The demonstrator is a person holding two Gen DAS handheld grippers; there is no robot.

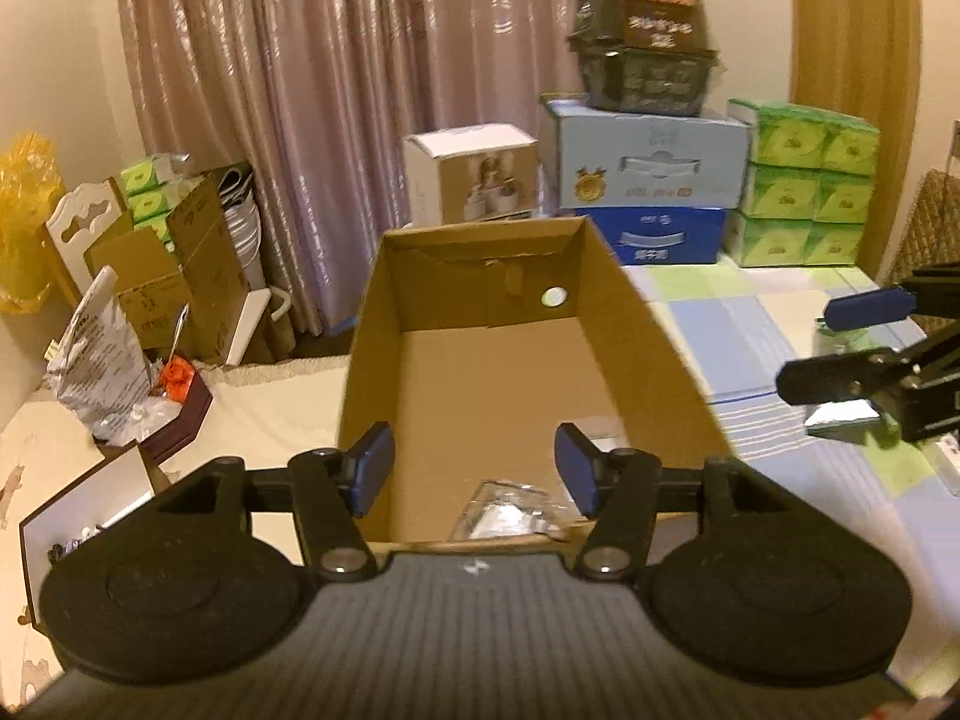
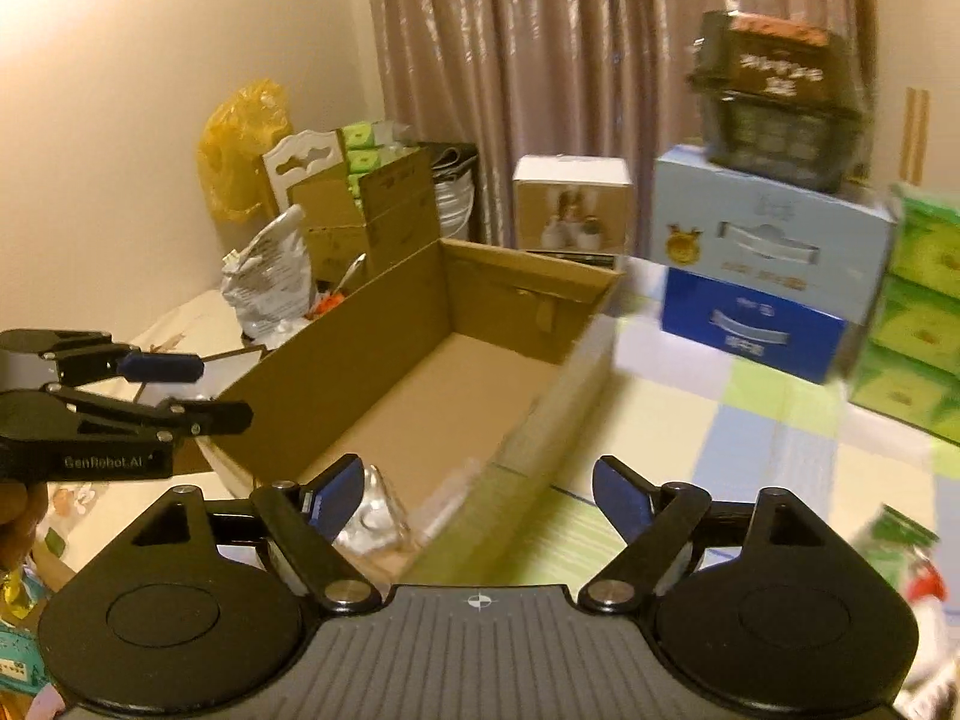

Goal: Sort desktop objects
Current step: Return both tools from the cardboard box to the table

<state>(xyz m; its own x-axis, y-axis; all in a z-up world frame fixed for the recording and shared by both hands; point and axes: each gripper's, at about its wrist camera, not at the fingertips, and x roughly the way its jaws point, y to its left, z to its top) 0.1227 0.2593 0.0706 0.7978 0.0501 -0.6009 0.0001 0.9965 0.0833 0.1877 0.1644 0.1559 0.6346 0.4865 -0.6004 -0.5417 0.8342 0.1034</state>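
Cardboard box holds a clear packet; both tongs gape wide, unladen.

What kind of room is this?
Probably a room in a home, used partly for storage: a long curtain hangs behind stacked tissue packs and shop boxes, and an open cardboard box sits on a checked cloth.
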